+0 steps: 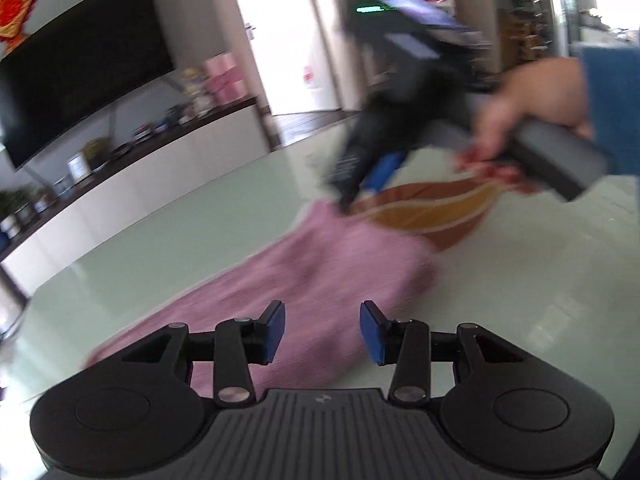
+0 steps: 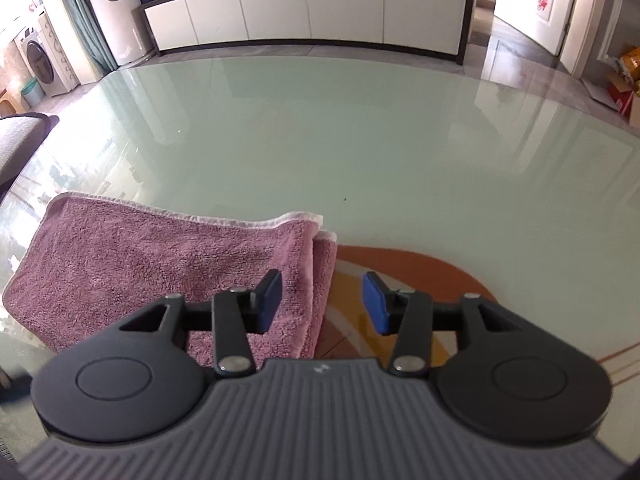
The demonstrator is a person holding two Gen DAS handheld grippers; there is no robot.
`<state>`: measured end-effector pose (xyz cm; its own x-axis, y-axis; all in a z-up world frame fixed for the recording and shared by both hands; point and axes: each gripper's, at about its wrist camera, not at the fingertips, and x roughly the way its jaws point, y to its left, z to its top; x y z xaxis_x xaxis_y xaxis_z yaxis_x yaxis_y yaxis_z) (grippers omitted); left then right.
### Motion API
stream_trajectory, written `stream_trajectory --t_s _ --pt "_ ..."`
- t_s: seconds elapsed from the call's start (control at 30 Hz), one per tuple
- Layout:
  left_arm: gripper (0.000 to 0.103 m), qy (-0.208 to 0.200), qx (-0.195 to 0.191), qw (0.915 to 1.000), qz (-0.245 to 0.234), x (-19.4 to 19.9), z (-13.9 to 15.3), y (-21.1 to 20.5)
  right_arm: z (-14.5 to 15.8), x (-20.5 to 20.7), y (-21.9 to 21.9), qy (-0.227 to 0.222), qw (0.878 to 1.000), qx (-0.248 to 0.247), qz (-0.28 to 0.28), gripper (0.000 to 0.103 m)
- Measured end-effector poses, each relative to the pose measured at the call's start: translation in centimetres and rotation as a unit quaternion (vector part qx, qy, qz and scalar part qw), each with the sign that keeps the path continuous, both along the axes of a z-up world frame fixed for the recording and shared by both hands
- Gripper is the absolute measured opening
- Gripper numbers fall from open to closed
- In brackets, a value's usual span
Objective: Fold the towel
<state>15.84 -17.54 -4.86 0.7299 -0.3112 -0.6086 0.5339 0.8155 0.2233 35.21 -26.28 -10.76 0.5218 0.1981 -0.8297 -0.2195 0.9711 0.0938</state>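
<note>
A pink towel [image 2: 160, 264] lies folded on the pale green glass table [image 2: 360, 140], with a doubled edge on its right side. My right gripper [image 2: 322, 300] hovers open over that right edge, with nothing pressed between its blue pads. In the left wrist view the towel [image 1: 320, 272] stretches away, blurred by motion. My left gripper [image 1: 322, 332] is open above its near end, and its pads grip no cloth. At the towel's far end the right gripper [image 1: 360, 188] shows as a dark blur held by a person's hand [image 1: 532, 104].
An orange and yellow patterned patch [image 2: 420, 280] lies on the table right of the towel. A long white cabinet [image 2: 312, 12] stands beyond the table's far edge. A dark TV screen [image 1: 80, 60] hangs on the wall at left. A grey sofa arm [image 2: 20, 140] sits at the left.
</note>
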Motion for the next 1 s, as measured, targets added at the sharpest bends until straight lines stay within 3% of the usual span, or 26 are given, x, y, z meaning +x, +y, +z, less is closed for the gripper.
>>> stream_trajectory --t_s 0.27,0.43,0.73,1.0 --pt "0.049 0.004 -0.006 0.9998 -0.016 1.2 -1.8 -4.1 -0.4 0.8 0.3 0.002 1.000 -0.009 0.029 0.049" --pt "0.049 -0.004 0.032 0.9982 -0.050 0.0 -3.3 -6.3 -0.6 1.1 0.0 0.004 0.999 -0.006 0.040 0.054" --pt "0.046 0.028 0.055 0.9975 -0.034 1.1 -5.3 -7.7 -1.6 1.5 0.0 0.013 0.999 0.005 0.048 0.055" --pt "0.038 0.023 0.067 0.9974 -0.014 1.8 -5.9 -8.1 -2.2 2.1 -1.3 0.029 0.997 0.059 0.030 0.055"
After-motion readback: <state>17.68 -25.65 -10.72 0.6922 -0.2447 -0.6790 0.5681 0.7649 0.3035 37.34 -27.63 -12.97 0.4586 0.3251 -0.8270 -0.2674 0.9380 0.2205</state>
